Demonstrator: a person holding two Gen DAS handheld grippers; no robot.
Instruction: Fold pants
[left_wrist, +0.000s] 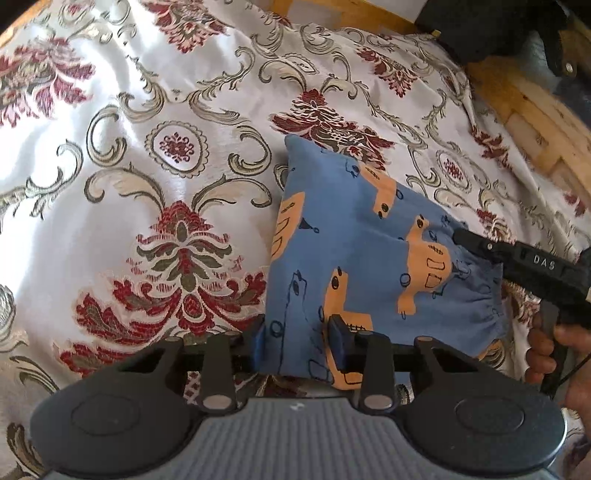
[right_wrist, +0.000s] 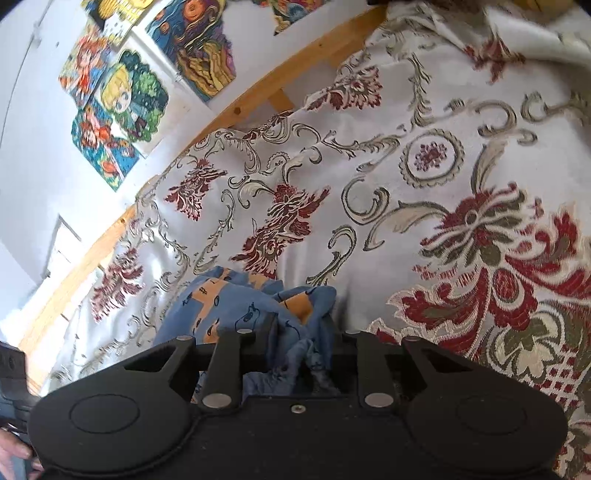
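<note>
Blue pants (left_wrist: 351, 240) printed with orange vehicles are stretched over a white bedspread with red flowers (left_wrist: 147, 184). My left gripper (left_wrist: 298, 339) is shut on the near lower edge of the cloth, which passes between its blue pads. From the right, my right gripper (left_wrist: 460, 236) pinches the gathered waistband, with a hand (left_wrist: 546, 350) on its handle. In the right wrist view the pants (right_wrist: 221, 306) are bunched between the fingers of the right gripper (right_wrist: 303, 332), shut on them. Part of the garment is hidden under the gripper bodies.
The bedspread (right_wrist: 406, 184) lies wrinkled over a bed with a wooden frame (left_wrist: 535, 122) (right_wrist: 258, 96). A black object (left_wrist: 480, 22) sits at the far right corner. Colourful pictures (right_wrist: 122, 103) hang on the white wall behind the bed.
</note>
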